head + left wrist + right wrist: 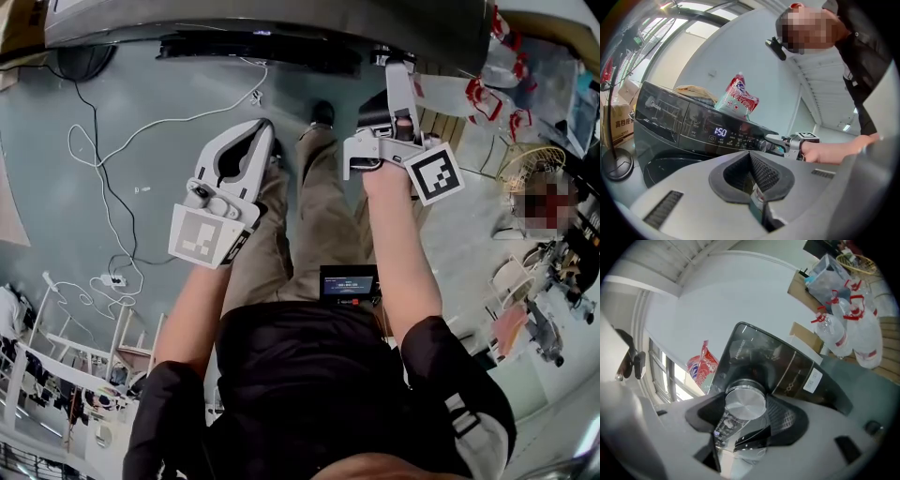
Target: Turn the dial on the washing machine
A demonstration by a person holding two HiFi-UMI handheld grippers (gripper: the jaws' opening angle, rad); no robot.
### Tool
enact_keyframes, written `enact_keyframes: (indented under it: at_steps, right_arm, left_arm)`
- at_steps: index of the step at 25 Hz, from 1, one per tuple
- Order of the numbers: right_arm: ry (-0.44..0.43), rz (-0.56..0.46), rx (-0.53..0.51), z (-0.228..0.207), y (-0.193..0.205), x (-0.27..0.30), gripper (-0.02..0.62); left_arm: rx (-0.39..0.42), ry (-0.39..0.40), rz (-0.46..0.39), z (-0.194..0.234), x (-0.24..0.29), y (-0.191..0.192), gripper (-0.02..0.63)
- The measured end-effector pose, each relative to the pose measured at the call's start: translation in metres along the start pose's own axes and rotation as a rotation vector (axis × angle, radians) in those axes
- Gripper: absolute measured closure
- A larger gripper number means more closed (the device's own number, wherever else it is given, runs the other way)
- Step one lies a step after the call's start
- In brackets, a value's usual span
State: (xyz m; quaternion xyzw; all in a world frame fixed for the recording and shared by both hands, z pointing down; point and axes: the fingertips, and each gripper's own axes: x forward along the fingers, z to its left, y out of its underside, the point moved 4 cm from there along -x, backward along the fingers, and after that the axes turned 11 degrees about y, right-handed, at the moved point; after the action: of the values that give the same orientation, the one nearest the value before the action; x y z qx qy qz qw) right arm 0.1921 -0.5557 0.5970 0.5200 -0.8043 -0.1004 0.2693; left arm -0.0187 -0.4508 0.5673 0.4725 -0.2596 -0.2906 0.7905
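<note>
The big dark washing machine [670, 122] stands in front of the person. Its little screen [721, 132] shows 1:50. A red and white bag [738, 98] sits on top of the machine.

The left gripper [261, 131] hangs in the air, back from the machine. Its jaws are closed together and hold nothing.

The right gripper [774, 142] reaches out to the front panel of the machine. Its jaws are closed around the round silver dial [745, 405], one on each side. The dial is on the panel, to the right of the screen.
</note>
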Motion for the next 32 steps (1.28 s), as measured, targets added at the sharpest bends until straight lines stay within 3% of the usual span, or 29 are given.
enact_keyframes:
  at_steps: [8, 19, 24, 32]
  right_arm:
    - [0.042, -0.024, -0.187, 0.008, -0.001, 0.000, 0.316]
    - [0.074, -0.053, -0.326, 0.013, 0.002, 0.001, 0.317]
    - [0.128, -0.097, -0.396, 0.014, 0.003, -0.001, 0.317]
    - [0.174, -0.137, -0.602, 0.018, 0.005, -0.003, 0.318]
  left_arm:
    - [-0.006, 0.005, 0.011, -0.001, -0.004, 0.003, 0.612]
    - [-0.008, 0.004, 0.007, 0.002, -0.007, 0.005, 0.612]
    - [-0.012, 0.000, 0.006, 0.001, -0.008, 0.009, 0.612]
    - [-0.011, 0.008, 0.009, -0.004, -0.009, 0.010, 0.612]
